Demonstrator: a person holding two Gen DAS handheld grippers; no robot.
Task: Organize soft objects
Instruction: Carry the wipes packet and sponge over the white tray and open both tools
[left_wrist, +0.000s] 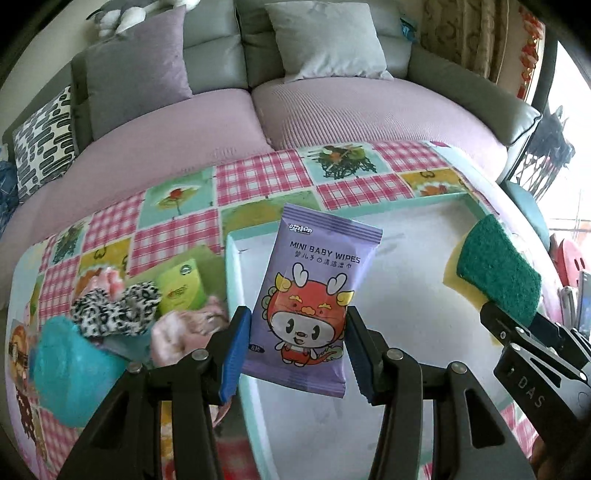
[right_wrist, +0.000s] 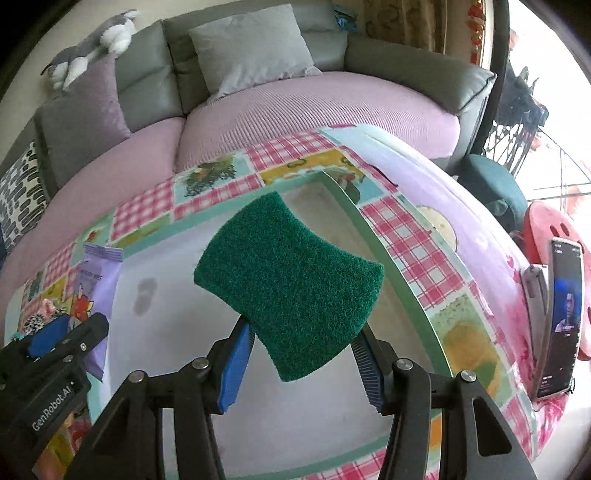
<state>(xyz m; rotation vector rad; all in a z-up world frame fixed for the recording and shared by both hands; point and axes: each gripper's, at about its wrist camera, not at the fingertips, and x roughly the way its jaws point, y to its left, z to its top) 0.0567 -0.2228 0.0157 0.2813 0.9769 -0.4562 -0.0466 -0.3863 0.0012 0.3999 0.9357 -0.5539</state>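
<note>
Wipes pack (left_wrist: 310, 306) left of sponge (right_wrist: 288, 284), both above tray (left_wrist: 406, 295).

wipes pack (left_wrist: 314, 295): "MINI BABY WIPES" | right gripper (left_wrist: 532, 391) body: "DAS" | left gripper (right_wrist: 55, 402) body: "GenRobot.AI"

It was a home living room: a grey sofa (left_wrist: 325, 40) with lilac seat covers and throw pillows (left_wrist: 136, 62), a plush toy (right_wrist: 92, 48) on its backrest, patterned curtains (left_wrist: 461, 33), and a checked patchwork cloth (left_wrist: 258, 177) over the tabletop.
</note>
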